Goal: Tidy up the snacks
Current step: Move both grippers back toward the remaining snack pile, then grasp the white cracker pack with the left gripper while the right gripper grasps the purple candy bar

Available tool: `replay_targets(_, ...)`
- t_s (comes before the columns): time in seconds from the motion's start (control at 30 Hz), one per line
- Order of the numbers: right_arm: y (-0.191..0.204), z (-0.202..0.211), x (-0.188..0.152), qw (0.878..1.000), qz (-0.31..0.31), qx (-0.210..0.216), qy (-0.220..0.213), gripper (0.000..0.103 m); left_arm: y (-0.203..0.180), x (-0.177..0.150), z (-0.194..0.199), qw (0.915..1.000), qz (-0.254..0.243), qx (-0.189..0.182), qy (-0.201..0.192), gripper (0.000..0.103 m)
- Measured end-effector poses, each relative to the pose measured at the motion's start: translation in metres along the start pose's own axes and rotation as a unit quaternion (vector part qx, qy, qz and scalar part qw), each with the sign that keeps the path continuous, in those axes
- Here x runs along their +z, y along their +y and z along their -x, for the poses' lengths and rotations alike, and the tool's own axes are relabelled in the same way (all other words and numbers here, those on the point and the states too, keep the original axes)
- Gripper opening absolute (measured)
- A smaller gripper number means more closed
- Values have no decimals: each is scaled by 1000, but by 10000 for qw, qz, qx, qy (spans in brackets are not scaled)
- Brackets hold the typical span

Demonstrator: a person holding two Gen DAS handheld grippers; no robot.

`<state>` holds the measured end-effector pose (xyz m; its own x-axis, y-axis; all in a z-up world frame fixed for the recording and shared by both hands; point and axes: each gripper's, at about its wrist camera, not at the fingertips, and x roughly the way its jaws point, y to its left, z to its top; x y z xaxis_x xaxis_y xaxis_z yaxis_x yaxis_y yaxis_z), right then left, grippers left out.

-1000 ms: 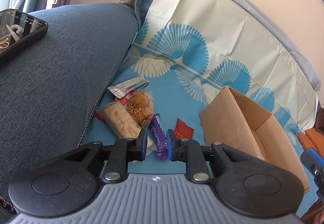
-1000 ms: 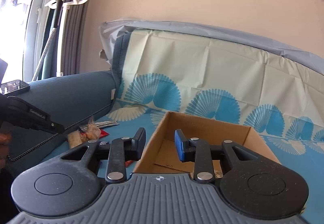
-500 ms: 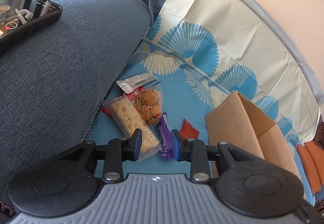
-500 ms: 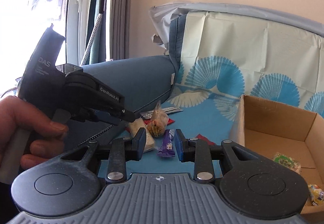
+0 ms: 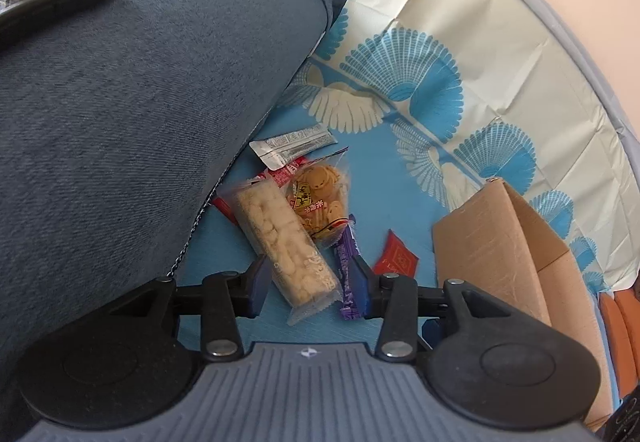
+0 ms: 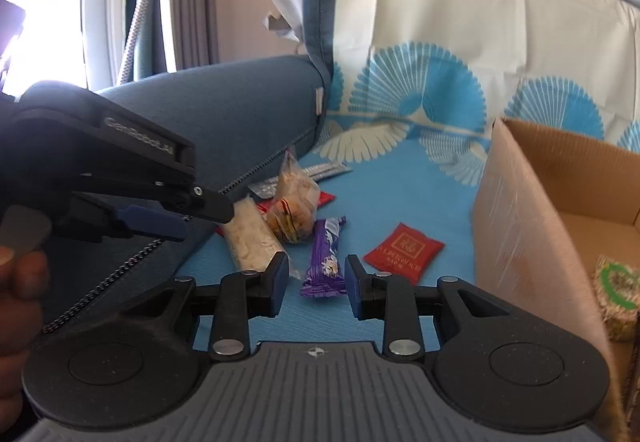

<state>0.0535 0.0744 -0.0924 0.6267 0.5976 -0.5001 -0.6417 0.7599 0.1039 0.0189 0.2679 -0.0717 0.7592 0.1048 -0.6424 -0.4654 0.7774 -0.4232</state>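
Blue patterned cloth (image 5: pixel 384 178) under scattered snacks; sofa armrest (image 5: pixel 120 122) left, cardboard box (image 5: pixel 492 238) right. "GenRobot.AI" legible on left gripper (image 6: pixel 182 220), jaws just widened, straddling rice-cracker bar (image 5: pixel 280 242), long axis running away leftward, pads apart. Right gripper (image 6: pixel 316 280) gaping, empty, framing purple bar (image 6: pixel 326 256) lying lengthwise.

Only lettering I'm making out properly is "GenRobot.AI", sitting in pale letters on the black body of the left gripper (image 6: pixel 160 220) at about 9 o'clock in the right wrist view. The snack wrappers are showing print too, but it's coming through too small and blurry.
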Motion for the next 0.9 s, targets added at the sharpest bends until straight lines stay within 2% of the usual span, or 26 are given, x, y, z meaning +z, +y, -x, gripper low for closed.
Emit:
replay_targets(0.27, -13, -39, 5, 9992, -354, -37, 207, 32, -4, 6, -33, 9994, 23, 329, 86, 65)
replay_targets(0.5, -15, -67, 7, 9976, -462, 2, 507, 33, -1, 7, -62, 9980, 150, 597, 168, 68)
replay_targets(0.9, -11, -84, 6, 9970, -363, 103, 671, 33, -12, 0, -82, 9955, -272, 877, 218, 73)
